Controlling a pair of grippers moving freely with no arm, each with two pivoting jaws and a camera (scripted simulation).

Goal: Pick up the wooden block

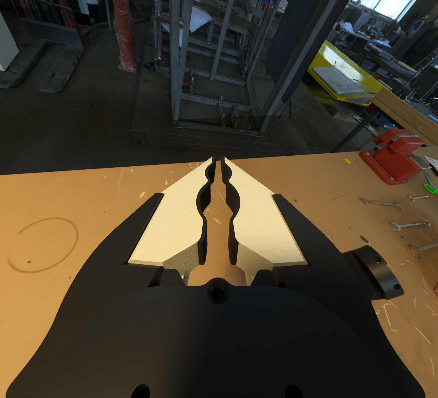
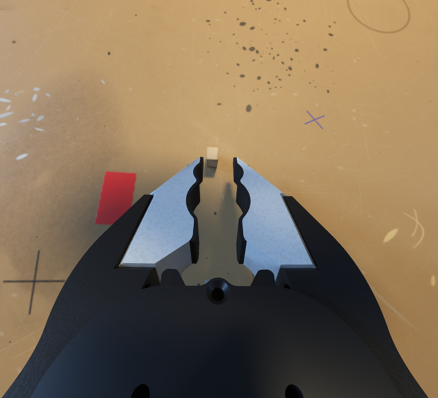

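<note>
Behind the scratched workbench [image 1: 71,197] stands a cluttered workshop with steel frames [image 1: 213,54]. Your left gripper [image 1: 218,160] hovers over the bench with its jaws almost closed, only a thin gap between them and nothing held. A red vise [image 1: 393,156] and some wrenches [image 1: 381,204] sit off to its right. Your right gripper [image 2: 218,160] points down at the bench, jaws partly open and empty. The wooden block [image 2: 212,156] rests on the bench just past the tips, close to the left finger [image 2: 170,216]. A red patch [image 2: 116,197] lies beside that finger.
</note>
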